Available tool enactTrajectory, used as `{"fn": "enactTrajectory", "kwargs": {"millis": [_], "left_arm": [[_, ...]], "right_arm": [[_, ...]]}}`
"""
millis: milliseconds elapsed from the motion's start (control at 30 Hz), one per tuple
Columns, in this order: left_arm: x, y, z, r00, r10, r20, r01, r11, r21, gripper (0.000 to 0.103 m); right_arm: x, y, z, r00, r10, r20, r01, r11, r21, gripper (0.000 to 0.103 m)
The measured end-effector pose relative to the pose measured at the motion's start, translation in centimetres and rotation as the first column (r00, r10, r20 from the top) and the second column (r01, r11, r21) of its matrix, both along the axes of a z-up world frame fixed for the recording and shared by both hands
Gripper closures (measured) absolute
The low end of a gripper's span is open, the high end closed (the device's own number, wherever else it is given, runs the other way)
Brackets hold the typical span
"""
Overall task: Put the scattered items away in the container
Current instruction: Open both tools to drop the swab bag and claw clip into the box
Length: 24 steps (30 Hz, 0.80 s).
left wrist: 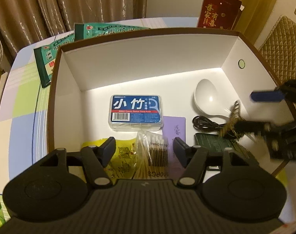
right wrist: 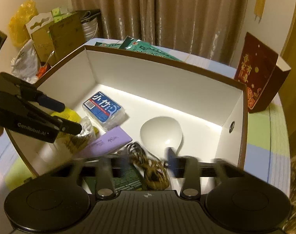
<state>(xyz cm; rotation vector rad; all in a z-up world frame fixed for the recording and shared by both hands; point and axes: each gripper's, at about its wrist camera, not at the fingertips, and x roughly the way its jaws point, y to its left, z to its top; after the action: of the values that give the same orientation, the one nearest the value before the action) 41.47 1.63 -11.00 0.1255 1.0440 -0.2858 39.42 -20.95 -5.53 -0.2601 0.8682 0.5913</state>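
Left wrist: one spoon (left wrist: 205, 95), two green packets (left wrist: 77, 39).

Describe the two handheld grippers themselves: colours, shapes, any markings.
Both are matte black plastic. The left gripper has a ribbed central body, two round domed housings at its sides, linkage arms with silver rivets and dark blue finger pads. The right gripper matches in build. White lettering reading GenRobot.AI runs along the left gripper's arm.

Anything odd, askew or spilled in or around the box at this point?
Nothing spilled or damaged. Inside the box, the floss pick case, white spoon, black cable and purple card lie loosely. The cotton swab bag overlaps the yellow packet. Green packets remain outside, behind the box.
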Motion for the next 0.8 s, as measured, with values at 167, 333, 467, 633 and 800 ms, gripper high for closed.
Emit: {"fn": "enactTrajectory", "kwargs": {"millis": [167,333,467,633,800], "left_arm": [[-0.7,-0.2,1.0,0.999,-0.009,0.035,0.009,1.000,0.004,0.028],[-1.5,-0.1,1.9,0.998,-0.001,0.057,0.001,1.000,-0.005,0.019],[-2.2,0.0,2.8,0.997,0.004,0.074,-0.003,1.000,-0.015,0.017],[-2.9,0.0,3.7,0.996,-0.006,0.094,0.007,1.000,-0.010,0.013],[-3.7,0.4,4.6,0.994,0.003,0.109,-0.001,1.000,-0.014,0.011]], "right_arm": [[-0.6,-0.1,0.3,1.000,0.021,0.002,-0.022,1.000,0.012,0.025],[-1.0,-0.4,0.5,1.000,0.012,0.000,-0.012,1.000,0.012,0.013],[-1.4,-0.5,0.9,1.000,-0.005,0.001,0.005,1.000,0.020,0.007],[-1.8,-0.6,1.4,1.000,-0.023,0.013,0.023,1.000,0.020,0.004],[-2.3,-1.1,1.8,0.999,-0.045,0.015,0.045,0.998,0.033,0.004]]}}
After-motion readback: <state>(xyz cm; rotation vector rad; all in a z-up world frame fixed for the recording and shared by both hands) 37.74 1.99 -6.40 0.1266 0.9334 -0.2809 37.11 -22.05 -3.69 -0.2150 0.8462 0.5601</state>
